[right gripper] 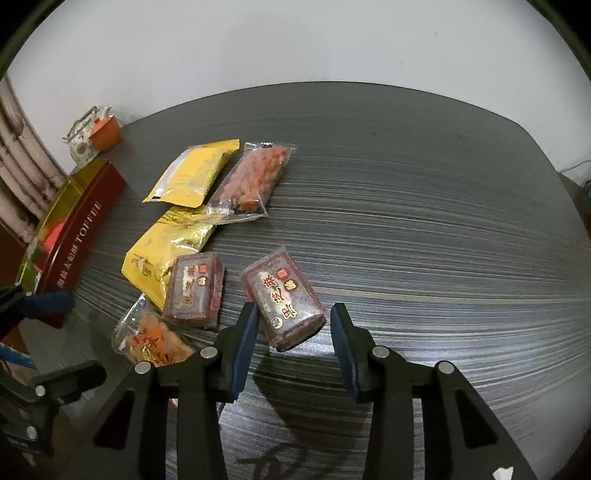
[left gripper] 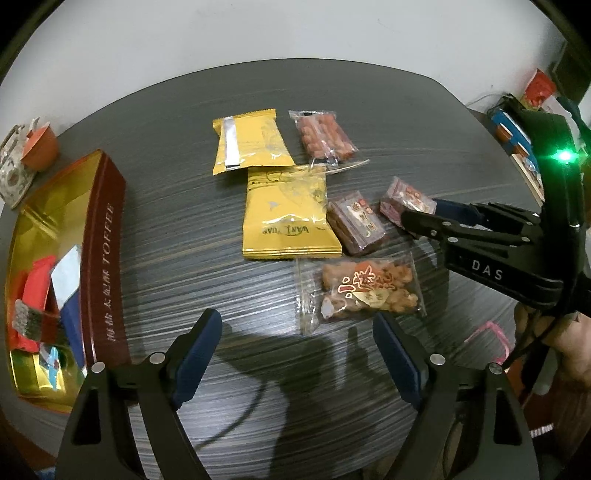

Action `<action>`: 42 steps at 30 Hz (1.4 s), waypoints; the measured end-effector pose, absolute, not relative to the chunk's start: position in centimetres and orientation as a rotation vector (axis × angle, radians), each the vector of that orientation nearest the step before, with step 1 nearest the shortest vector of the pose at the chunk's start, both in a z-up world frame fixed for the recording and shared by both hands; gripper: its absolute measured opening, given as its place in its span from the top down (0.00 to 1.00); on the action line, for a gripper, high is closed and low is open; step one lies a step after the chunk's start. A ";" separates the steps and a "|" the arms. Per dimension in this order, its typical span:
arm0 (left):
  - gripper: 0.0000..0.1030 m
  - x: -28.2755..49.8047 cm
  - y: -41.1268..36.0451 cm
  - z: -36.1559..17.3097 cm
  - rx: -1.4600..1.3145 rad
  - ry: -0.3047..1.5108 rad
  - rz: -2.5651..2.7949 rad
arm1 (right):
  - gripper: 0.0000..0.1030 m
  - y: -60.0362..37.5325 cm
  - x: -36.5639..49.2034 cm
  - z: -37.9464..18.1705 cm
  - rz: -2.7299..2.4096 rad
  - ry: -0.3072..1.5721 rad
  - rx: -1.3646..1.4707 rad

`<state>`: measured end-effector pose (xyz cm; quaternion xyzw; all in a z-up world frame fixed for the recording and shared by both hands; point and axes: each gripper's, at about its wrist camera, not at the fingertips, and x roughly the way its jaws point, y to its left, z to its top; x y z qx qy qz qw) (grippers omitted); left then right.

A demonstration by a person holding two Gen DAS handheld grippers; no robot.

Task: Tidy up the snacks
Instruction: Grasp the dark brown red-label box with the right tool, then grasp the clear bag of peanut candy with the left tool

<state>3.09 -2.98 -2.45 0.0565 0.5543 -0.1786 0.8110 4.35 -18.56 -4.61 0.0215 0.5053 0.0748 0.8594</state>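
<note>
From the left wrist view, I look down on a dark, streaked wood-grain surface (left gripper: 184, 155) set against a plain pale wall (left gripper: 295, 33). At its left edge sits an open maroon toffee tin (left gripper: 105, 258) with a gold lining, a few wrapped sweets already inside. Behind it stand an orange cup (left gripper: 40, 147) and a patterned teapot (left gripper: 13, 173). Spread mid-surface: two yellow packets (left gripper: 288, 218), the nearer one overlapping the farther; a clear pack of reddish nuts (left gripper: 325, 136); two dark red wrapped cakes, the left cake (left gripper: 356, 223) just beside the yellow packet; and a clear bag of fried snacks (left gripper: 364, 291) nearest me. My left claw (left gripper: 297, 354) points steeply down with its blue pads wide apart and nothing between them, just short of the fried-snack bag. My right claw (left gripper: 417, 212) reaches in from the right at the right cake (left gripper: 402, 201), a green light glowing on its body and a hand (left gripper: 554, 347) visible on the handle

From the right wrist view, the same surface (right gripper: 406, 184) curves off toward the pale wall (right gripper: 295, 44), tin (right gripper: 79, 240) and teapot (right gripper: 83, 144) at far left. My right claw (right gripper: 291, 328) tilts steeply down and straddles the near end of the right cake (right gripper: 282, 299), which lies flat and askew; the pads stand on either side with gaps showing, not yet pressing on it
</note>
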 end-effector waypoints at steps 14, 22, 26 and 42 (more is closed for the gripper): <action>0.19 3.1 -4.2 -2.8 0.134 1.166 -0.408 | 0.68 -18.1 4.4 -4.8 0.172 1.043 -0.027; 0.09 3.4 -5.9 -3.0 0.130 1.153 -0.445 | 0.68 -21.9 3.2 -4.8 0.080 1.061 -0.005; 0.08 3.5 -7.3 -3.3 0.157 1.159 -0.445 | 0.68 -22.6 2.6 -4.9 0.066 1.055 0.000; 0.08 4.5 -9.4 -5.7 0.183 1.189 -0.383 | 0.66 -22.6 2.2 -4.9 0.066 1.039 -0.001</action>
